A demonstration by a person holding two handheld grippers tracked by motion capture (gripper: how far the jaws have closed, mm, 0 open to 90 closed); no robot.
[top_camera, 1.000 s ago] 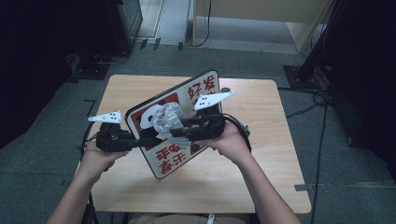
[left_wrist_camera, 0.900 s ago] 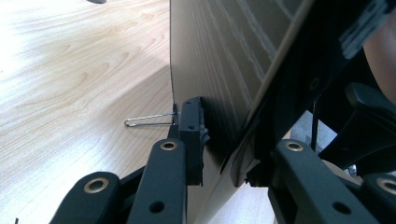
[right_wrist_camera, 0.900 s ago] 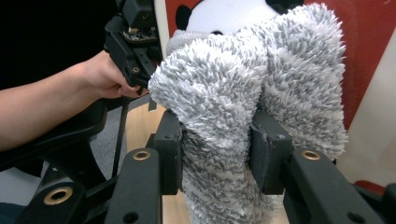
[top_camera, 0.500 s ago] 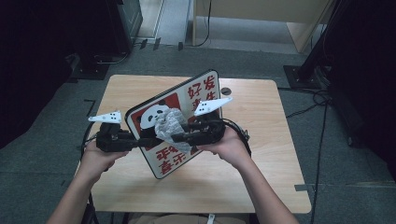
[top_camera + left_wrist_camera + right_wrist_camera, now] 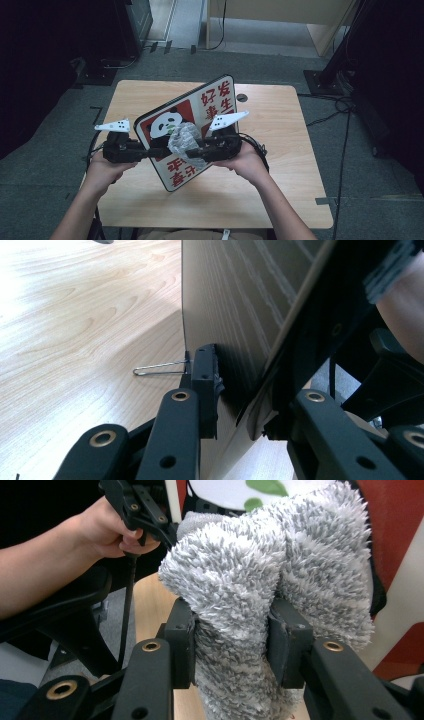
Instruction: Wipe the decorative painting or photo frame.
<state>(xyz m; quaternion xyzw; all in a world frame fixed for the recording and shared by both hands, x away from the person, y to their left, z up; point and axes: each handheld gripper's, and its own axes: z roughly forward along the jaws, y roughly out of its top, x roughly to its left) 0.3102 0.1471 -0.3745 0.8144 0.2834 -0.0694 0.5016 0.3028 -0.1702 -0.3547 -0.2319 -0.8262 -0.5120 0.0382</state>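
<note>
Right gripper view, cloth (image 5: 270,580) pinched between tongs (image 5: 231,645)

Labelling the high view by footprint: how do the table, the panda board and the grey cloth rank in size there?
1. Table, largest by far.
2. Panda board, tilted and nearer the camera, so it may look larger than it is.
3. Grey cloth, smallest, bunched against the board.

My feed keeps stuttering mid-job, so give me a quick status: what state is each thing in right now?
Panda sign board: tilted up off the table, one edge clamped.
Grey fluffy cloth: bunched, pressed against the board's printed face.
Left hand-held gripper: shut on the board's edge.
Right hand-held gripper: shut on the cloth.
Table: bare wood, under the board.
</note>
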